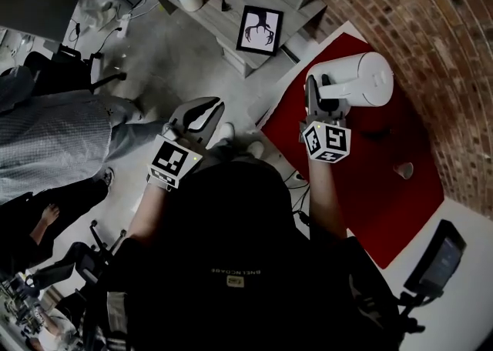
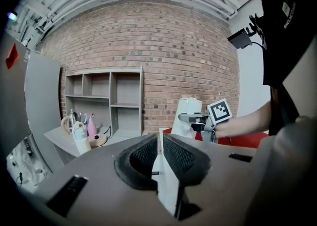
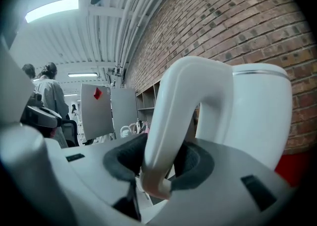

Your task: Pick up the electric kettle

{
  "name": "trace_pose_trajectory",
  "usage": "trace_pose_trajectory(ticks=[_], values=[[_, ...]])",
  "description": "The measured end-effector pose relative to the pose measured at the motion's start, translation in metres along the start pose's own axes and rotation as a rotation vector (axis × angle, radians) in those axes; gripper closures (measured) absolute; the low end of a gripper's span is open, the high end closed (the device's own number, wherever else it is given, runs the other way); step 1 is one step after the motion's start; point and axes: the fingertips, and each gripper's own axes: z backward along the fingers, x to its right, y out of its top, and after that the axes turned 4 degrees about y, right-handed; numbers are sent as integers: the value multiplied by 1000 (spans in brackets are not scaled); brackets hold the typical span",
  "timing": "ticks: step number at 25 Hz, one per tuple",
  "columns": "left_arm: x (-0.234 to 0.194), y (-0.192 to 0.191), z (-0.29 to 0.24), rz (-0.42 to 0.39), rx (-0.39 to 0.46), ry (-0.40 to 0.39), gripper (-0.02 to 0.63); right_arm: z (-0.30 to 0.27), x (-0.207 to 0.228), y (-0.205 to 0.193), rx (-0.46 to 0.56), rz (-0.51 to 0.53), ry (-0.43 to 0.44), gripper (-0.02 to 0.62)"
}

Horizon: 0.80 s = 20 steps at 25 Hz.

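Right gripper [image 3: 159, 166]: I have its jaws clamped on the curved handle [image 3: 171, 116] of the white plastic electric kettle [image 1: 363, 78], held upright over the red rectangular mat [image 1: 373, 184] beside the brick wall [image 1: 431, 41]. Left gripper [image 2: 159, 156]: jaws closed together, empty.

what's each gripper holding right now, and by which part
The right gripper holds the white electric kettle, its jaws closed on the handle near the handle's free end. The left gripper holds nothing.
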Motion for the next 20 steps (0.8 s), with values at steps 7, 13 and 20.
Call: trace_pose_trajectory(ticks=[7, 13, 20], values=[[-1, 6, -15, 6, 27, -33, 579, 0, -11, 22, 2, 13, 33, 453], [0, 13, -27, -1, 46, -73, 579, 3, -22, 42, 14, 40, 53, 451], [7, 24, -48, -19, 68, -147, 580, 13, -33, 65, 24, 54, 67, 449]])
